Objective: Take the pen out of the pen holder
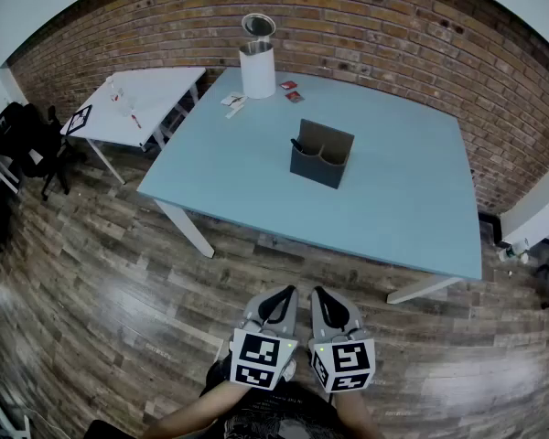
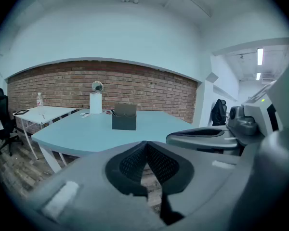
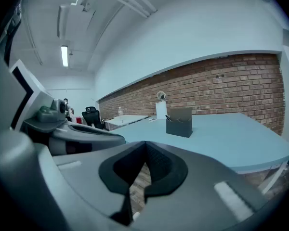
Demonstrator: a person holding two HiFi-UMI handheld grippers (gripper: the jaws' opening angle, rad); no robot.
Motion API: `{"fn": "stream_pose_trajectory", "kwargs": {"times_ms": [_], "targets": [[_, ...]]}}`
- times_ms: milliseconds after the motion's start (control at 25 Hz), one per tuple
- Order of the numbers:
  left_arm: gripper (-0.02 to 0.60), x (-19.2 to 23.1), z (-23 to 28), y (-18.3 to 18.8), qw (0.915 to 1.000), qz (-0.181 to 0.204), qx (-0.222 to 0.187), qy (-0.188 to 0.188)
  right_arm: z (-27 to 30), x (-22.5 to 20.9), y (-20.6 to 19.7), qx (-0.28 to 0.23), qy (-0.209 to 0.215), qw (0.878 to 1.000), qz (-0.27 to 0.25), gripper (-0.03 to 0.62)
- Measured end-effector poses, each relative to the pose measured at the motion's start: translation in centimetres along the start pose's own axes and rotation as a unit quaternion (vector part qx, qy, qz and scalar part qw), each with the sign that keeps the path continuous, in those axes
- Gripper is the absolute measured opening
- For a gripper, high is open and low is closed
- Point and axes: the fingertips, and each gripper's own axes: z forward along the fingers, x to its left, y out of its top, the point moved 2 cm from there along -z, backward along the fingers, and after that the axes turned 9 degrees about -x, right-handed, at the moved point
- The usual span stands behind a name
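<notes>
The pen (image 1: 297,144) stands in the pen holder (image 1: 322,156), in the compartment on the left side as the head view shows it. Only its dark top comes out above the rim. The pen holder is a dark box with a higher back wall. It stands upright on a light blue table (image 1: 403,208), near the middle of the top.

Behind the pen holder, towards the brick wall (image 1: 384,35), stands a white cylinder container (image 1: 257,62) with a round lid lifted above it. Just beside this container lie two small red packets (image 1: 291,91) and some small white things (image 1: 233,104). To the left of the pen holder, well apart from it, there is a smaller white table (image 1: 146,94). Further left of that are black chairs (image 1: 23,135).

Both grippers are far from the pen holder, over the wooden floor (image 1: 101,282) in front of the blue table and close to the person's body. The left gripper (image 1: 280,300) and the right gripper (image 1: 326,298) are side by side, near each other, and both point towards the pen holder. The left gripper has its jaws together, with the pads meeting at the tips and nothing between them. The right gripper also has its jaws pressed together, and it is empty.
</notes>
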Motion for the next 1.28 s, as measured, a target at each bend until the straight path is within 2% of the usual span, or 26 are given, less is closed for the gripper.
{"fn": "stream_pose_trajectory", "kwargs": {"times_ms": [520, 1280], "targets": [[0.0, 2.1, 1.7, -0.3, 0.9999, -0.009, 0.004, -0.012, 2.4, 0.0, 0.1, 0.001, -0.015, 1.0, -0.015, 0.003], [-0.002, 7.7, 11.2, 1.3, 0.9983, -0.026, 0.019, -0.049, 11.9, -3.8, 0.7, 0.029, -0.037, 0.999, -0.01, 0.003]]}}
